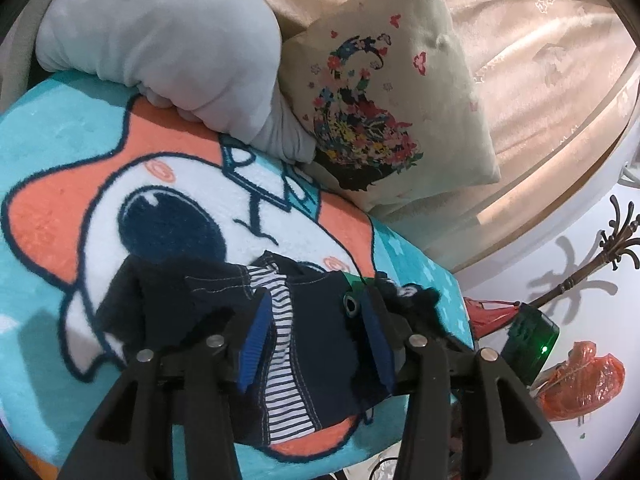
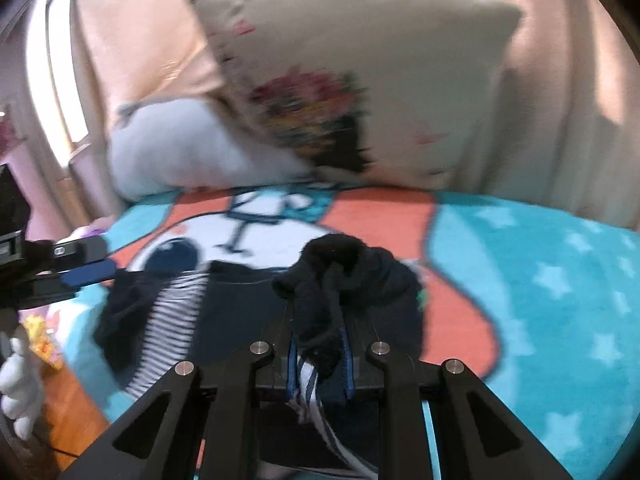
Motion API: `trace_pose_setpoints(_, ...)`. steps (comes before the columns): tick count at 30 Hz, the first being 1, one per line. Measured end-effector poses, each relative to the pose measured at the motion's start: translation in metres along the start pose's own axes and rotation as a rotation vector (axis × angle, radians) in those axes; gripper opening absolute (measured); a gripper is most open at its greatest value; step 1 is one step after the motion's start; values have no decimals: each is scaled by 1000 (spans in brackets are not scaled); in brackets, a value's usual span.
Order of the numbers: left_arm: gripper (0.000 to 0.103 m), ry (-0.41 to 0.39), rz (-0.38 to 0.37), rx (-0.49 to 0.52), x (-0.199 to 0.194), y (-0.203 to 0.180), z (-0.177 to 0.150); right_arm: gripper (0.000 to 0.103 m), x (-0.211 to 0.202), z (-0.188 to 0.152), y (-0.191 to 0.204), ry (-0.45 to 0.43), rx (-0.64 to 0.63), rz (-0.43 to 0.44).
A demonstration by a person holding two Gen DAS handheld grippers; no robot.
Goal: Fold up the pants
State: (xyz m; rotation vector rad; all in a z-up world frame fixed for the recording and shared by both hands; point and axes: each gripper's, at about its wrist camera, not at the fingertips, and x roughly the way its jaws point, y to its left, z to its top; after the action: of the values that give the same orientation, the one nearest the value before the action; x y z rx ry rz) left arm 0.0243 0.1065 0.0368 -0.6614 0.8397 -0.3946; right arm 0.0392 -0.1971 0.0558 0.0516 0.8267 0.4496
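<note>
The small dark navy pants (image 1: 312,332) with a striped inner lining lie bunched on a teal cartoon blanket (image 1: 60,140). My left gripper (image 1: 316,308) is open, its blue-padded fingers (image 1: 252,344) spread on either side of the fabric. In the right wrist view the pants (image 2: 240,300) lie ahead and under my right gripper (image 2: 318,360), which is shut on a bunched fold of the navy cloth and striped lining. The left gripper's blue pad shows at the left of that view (image 2: 88,272), by the pants' far edge. The right wrist view is blurred.
A cream pillow with a flower print (image 1: 384,92) and a pale grey cushion (image 1: 160,44) lean at the back of the blanket. Beige curtains hang behind. To the right, off the bed edge, are orange plastic bags (image 1: 580,384) and a dark coat stand (image 1: 616,240).
</note>
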Motion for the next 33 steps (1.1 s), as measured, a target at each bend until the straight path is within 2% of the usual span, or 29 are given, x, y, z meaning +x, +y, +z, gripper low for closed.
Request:
trace_pose_setpoints(2, 45, 7, -2, 0, 1, 0, 0, 23, 12, -3, 14, 45, -52, 112)
trace_pose_setpoints(4, 46, 14, 0, 7, 2, -2, -1, 44, 17, -7, 20, 68, -55, 170)
trace_pose_setpoints(6, 46, 15, -3, 14, 1, -4, -2, 60, 9, -7, 15, 46, -26, 215)
trace_pose_setpoints(8, 46, 5, -2, 33, -3, -10, -2, 60, -11, -4, 0, -7, 50, 297)
trace_pose_setpoints(11, 53, -25, 8, 69, -10, -20, -3, 59, -34, 0, -21, -79, 132, 325)
trace_pose_setpoints(12, 55, -33, 13, 78, -12, -22, -3, 52, -37, 2, -23, -84, 147, 294)
trace_pose_setpoints(13, 55, -35, 16, 80, -12, -23, -3, 32, -36, 4, -26, -77, 150, 247)
trace_pose_setpoints(14, 55, -32, 16, 77, -12, -23, -3, 25, -29, 5, -25, -49, 134, 196)
trace_pose_setpoints(15, 55, -26, 21, 73, -11, -22, -3, 22, -23, 5, -24, -29, 121, 175)
trace_pose_setpoints(21, 55, -54, 97, 109, -23, -26, -5, 22, 50, -9, 5, 150, 14, 117)
trace_pose_setpoints(22, 56, -66, 116, 113, -27, -24, -5, 25, 63, -14, 7, 191, 6, 104)
trace_pose_setpoints(24, 58, -88, 150, 110, -35, -18, -5, 35, 70, -18, 6, 184, 17, 119)
trace_pose_setpoints(26, 60, -106, 189, 91, -43, -6, -4, 36, 66, -15, 7, 200, 10, 117)
trace_pose_setpoints(29, 60, -131, 230, 25, -53, 21, -2, 38, 45, -11, 12, 152, -13, 104)
trace_pose_setpoints(33, 60, -111, 258, -28, -52, 46, -6, 52, 25, -3, 22, 116, -20, 133)
